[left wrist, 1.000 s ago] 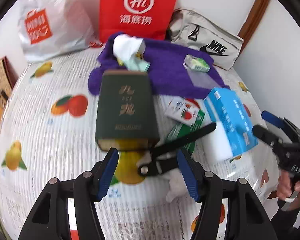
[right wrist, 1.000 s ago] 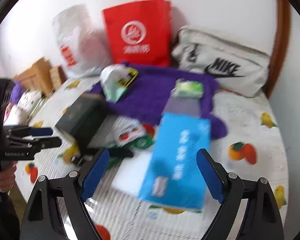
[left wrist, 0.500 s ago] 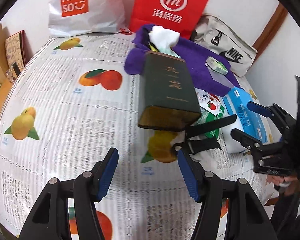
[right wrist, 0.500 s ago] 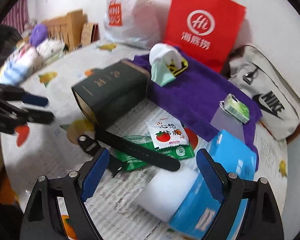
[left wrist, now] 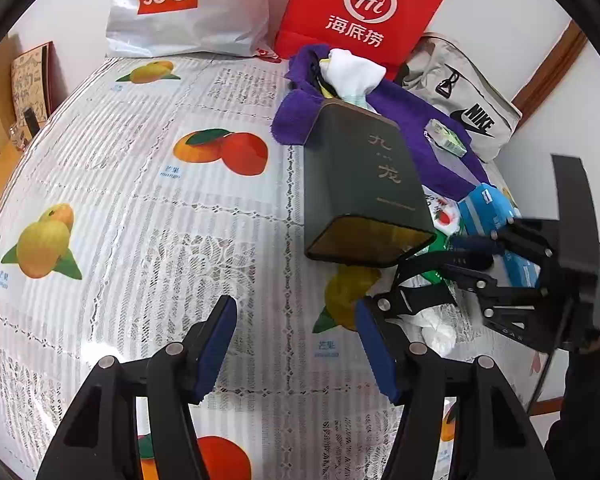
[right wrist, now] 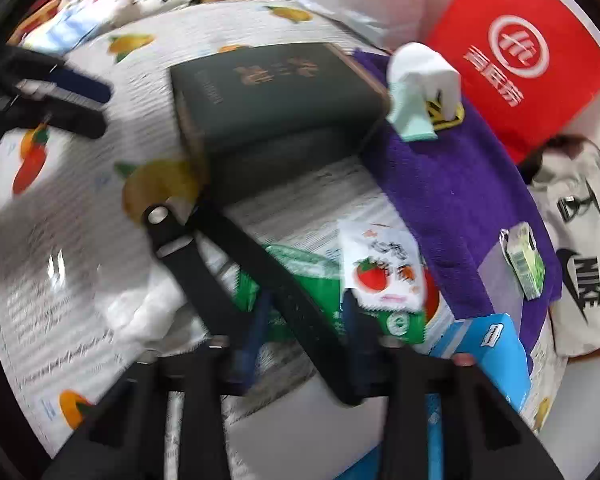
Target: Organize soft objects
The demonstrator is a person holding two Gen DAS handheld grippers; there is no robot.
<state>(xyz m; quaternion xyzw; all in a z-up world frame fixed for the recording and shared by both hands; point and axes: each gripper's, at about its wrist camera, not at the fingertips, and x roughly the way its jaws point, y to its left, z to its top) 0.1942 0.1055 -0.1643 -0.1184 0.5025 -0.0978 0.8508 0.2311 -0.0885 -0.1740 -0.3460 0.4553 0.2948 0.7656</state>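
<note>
Your right gripper (right wrist: 304, 328) sits low in the centre of the right wrist view with its jaws drawn close around the black strap (right wrist: 260, 264); the picture is blurred there, so you cannot tell whether the pads already press on it or stand just off. The strap's long axis runs diagonally, from its riveted end at centre left of that frame down to the lower middle, passing straight between your fingers, so it lies across the jaws rather than along them. It rests on a green packet (right wrist: 300, 284), beside a tomato sachet (right wrist: 384, 268) and a crumpled white cloth (right wrist: 148, 312). Your right hand is clearly the nearer one. In the left wrist view your left gripper (left wrist: 296, 344) hangs with jaws spread wide and nothing between them, over bare cloth at the bottom of the frame, the strap's buckle end (left wrist: 404, 300) just right of its right finger. The dark green box (left wrist: 364, 188) lies above, touching the purple towel (left wrist: 420, 128). The surface is a fruit-printed tablecloth (left wrist: 140, 208); a red bag (left wrist: 360, 12), a white Miniso bag (left wrist: 188, 4) and a Nike bag (left wrist: 472, 108) stand along the wall at the top.
</note>
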